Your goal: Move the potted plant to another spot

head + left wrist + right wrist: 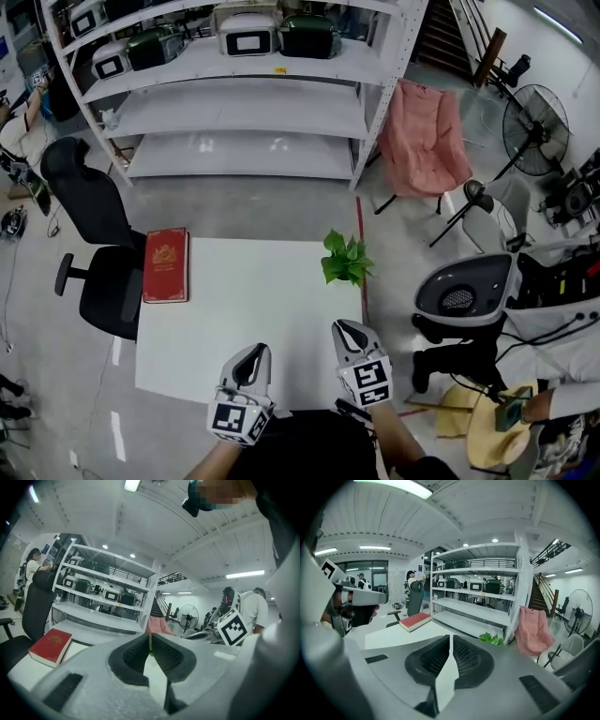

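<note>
The potted plant (345, 260), a small clump of green leaves, stands at the far right edge of the white table (253, 309). Its pot is hidden under the leaves. My left gripper (251, 358) hovers over the near edge of the table, shut with nothing in it. My right gripper (349, 331) is beside it, also shut and holding nothing, a short way in front of the plant. In the right gripper view the plant (492, 639) shows just right of the closed tips of the right gripper (450, 639). In the left gripper view the left gripper (150, 641) has its tips together.
A red book (166, 265) lies at the table's left edge. A black office chair (98, 253) stands left of the table. White shelving (244, 103) runs along the back. To the right are a pink folding chair (422, 141), a fan (536, 117) and a white machine (464, 291).
</note>
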{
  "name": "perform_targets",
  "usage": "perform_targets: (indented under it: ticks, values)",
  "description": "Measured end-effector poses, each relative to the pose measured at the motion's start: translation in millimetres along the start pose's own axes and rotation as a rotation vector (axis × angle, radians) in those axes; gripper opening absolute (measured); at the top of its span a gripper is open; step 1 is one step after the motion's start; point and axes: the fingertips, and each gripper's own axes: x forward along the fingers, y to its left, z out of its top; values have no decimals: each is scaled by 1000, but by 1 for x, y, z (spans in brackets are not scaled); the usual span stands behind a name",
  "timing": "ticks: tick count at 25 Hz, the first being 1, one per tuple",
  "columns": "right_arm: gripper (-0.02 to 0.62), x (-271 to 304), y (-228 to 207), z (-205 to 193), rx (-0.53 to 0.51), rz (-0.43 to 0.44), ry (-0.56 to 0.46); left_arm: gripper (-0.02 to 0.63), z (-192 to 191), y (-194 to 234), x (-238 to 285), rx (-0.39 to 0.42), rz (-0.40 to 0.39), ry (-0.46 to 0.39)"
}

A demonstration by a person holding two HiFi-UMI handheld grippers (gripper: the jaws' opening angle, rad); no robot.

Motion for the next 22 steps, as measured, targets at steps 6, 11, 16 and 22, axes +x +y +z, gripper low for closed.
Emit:
perform_targets:
  ticks: [6, 11, 16, 22]
  values:
    - [12, 41, -41, -19, -121, 42, 124, 29, -6, -10, 39, -9, 36, 23]
    - [14, 83, -64, -44, -303, 45, 265, 29, -13, -14, 66, -15, 43, 46]
    - [14, 123, -89, -83, -518, 39, 406, 31, -22, -22, 90, -17, 34, 82]
    - [14, 148, -105, -112, -624, 77, 502, 30, -34, -19, 107, -30, 45, 119]
